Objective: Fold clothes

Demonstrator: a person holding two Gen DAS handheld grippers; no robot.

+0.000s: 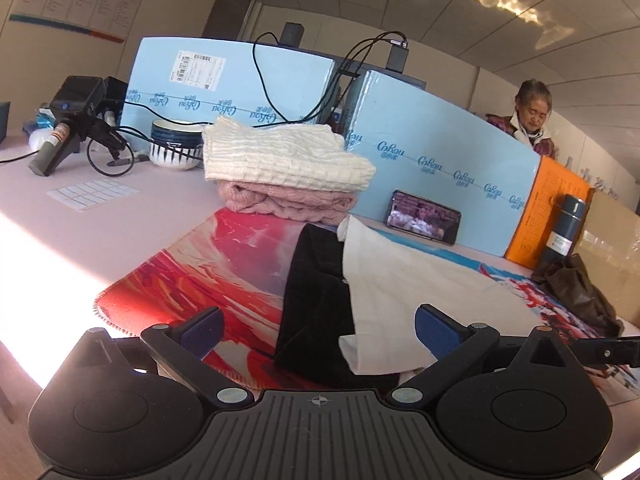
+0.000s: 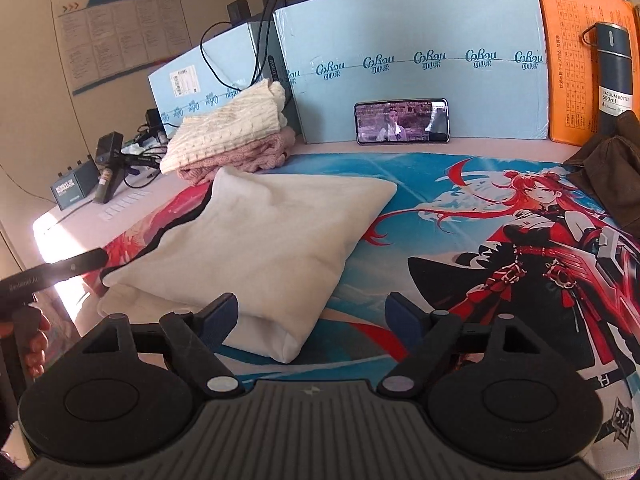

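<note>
The right gripper (image 2: 310, 314) and the left gripper (image 1: 318, 326) both stand apart, gripping nothing. A cream garment (image 2: 264, 236) lies folded on the printed mat (image 2: 460, 208), touching the near edge just ahead of both. Two folded knits (image 2: 228, 136) are stacked at the mat's far-left corner; a brown garment (image 2: 608, 168) lies crumpled at its right edge, apparently left to fold.

Place: office/data-collection workroom — not a home
Walls: printed notice charts (image 2: 120, 36)
Desk: cardboard box dividers (image 1: 436, 148), cables, spare handheld gripper (image 1: 76, 120) — label sheet (image 1: 94, 193)

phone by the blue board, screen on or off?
On. The phone stands on its long edge against the board, showing a video picture.
</note>
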